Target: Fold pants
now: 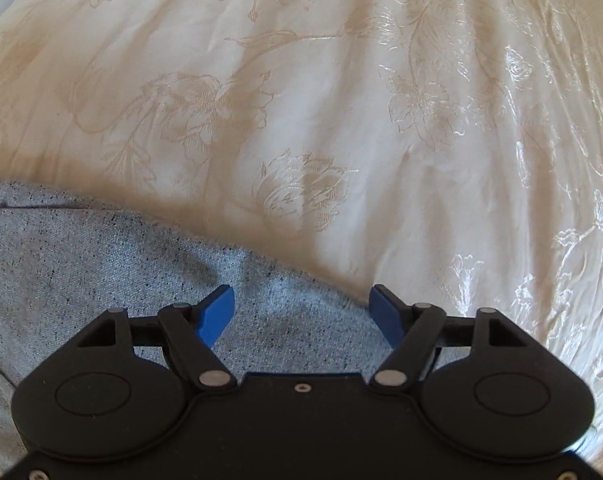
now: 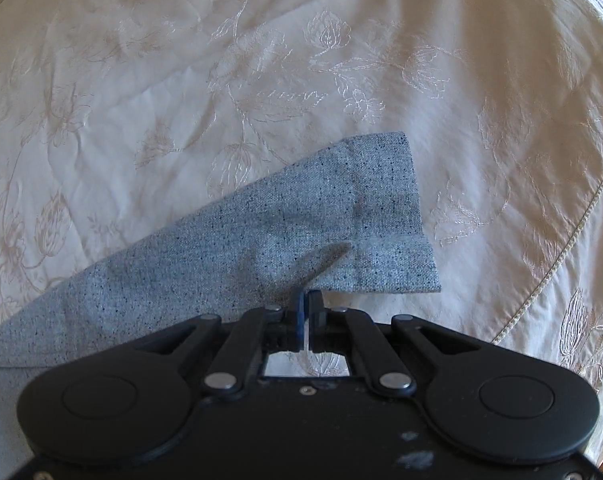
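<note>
The grey speckled pants (image 2: 261, 240) lie on a bed under a cream bedspread (image 1: 341, 120) woven with a glossy flower pattern.

In the right wrist view, one pant leg runs from the lower left up to a hemmed cuff near the middle of the picture. The right gripper (image 2: 306, 300) has its blue fingers (image 2: 297, 308) drawn together on the lower edge of that leg, just short of the cuff, and a ridge of cloth rises from the pinch. How much cloth sits between the pads is hard to tell, since the black gripper body covers everything below the tips. The rest of the leg runs out of the picture at the lower left, so the waist end is not seen here. A corded edge of the bedspread shows at the right (the far corner beyond it is dark and unclear).

In the left wrist view, the left gripper (image 1: 301, 312) points down over another part of the pants (image 1: 81, 260), its fingers (image 1: 217, 312) spread wide with only flat cloth below the gap and nothing pinched. A straight seam or pocket line crosses the cloth at the left; which part of the garment this is cannot be told, as the cloth is cut off by the picture's edge and by the gripper body.
</note>
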A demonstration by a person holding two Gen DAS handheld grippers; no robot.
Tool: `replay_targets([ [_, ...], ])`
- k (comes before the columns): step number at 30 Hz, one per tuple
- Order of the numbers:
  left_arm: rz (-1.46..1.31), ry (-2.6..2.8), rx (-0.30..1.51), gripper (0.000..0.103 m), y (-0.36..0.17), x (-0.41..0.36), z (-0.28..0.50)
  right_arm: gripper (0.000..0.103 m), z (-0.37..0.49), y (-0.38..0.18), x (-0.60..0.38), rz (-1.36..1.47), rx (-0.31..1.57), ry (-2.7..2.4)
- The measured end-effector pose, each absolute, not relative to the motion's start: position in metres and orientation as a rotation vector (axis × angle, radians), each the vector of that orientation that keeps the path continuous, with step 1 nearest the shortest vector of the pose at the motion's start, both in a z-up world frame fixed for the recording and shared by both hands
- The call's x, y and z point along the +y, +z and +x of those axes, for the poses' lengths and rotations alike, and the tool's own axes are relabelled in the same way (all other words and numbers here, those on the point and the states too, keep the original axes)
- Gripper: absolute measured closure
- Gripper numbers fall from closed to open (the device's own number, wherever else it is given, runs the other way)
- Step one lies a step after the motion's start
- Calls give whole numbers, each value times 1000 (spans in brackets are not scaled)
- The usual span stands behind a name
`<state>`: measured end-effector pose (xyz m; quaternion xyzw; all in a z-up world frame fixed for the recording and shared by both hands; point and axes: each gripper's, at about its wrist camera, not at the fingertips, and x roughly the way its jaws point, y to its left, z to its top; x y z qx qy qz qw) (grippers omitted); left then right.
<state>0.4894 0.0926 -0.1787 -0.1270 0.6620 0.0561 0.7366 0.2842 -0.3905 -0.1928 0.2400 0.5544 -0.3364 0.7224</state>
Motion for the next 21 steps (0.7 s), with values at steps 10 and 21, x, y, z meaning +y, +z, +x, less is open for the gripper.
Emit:
replay_targets([
  [10, -289, 162, 1506, 96, -190, 92, 482, 102, 282, -187, -388, 529, 1196, -770],
  [21, -269, -74, 1280, 97, -53, 133, 313, 102, 174, -95, -366, 520, 1087, -828],
])
